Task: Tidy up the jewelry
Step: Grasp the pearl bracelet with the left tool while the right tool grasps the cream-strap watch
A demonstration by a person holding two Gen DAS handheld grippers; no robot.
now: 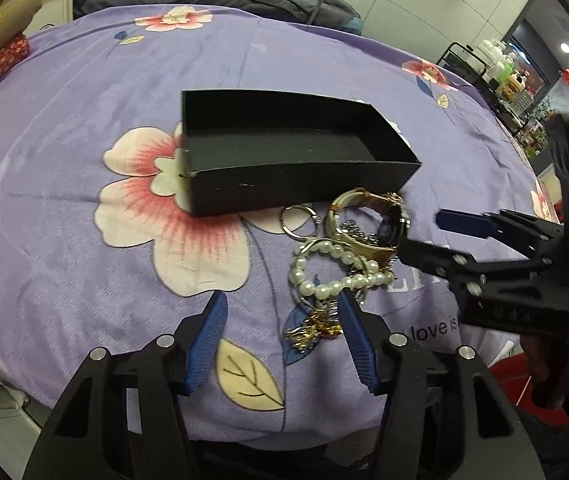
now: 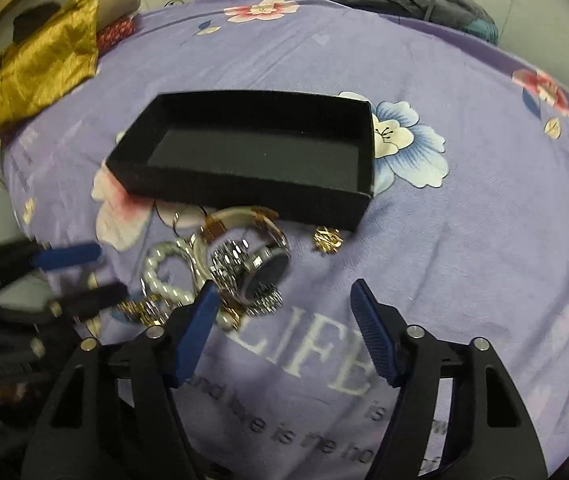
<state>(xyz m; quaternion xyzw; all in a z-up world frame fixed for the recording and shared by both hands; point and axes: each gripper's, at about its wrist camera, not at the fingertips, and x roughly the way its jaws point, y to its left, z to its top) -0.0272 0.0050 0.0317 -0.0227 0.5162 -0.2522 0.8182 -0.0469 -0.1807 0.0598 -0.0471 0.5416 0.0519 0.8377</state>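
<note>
The jewelry [image 1: 344,256] lay heaped on the bed [image 1: 64,184], just before the empty box [image 1: 284,148]. Only the right view showed a gold piece [image 2: 326,239] apart. Left gripper [image 1: 282,304] and right gripper [image 2: 284,298] stood apart, clamping nothing. The heap's pieces blurred together.

A black box [image 1: 284,152] stands open and empty on a bed [image 1: 64,200] with a purple flowered cover. Just in front of the box lies a heap of jewelry: a key ring [image 1: 298,220], a gold watch [image 1: 368,228] and a pearl bracelet [image 1: 336,268], tangled together. The left gripper [image 1: 282,314] hangs near the heap, its blue pads apart, a gold trinket [image 1: 312,330] between them, untouched. The right gripper [image 1: 432,232] reaches in from the box's right, beside the watch.
</note>
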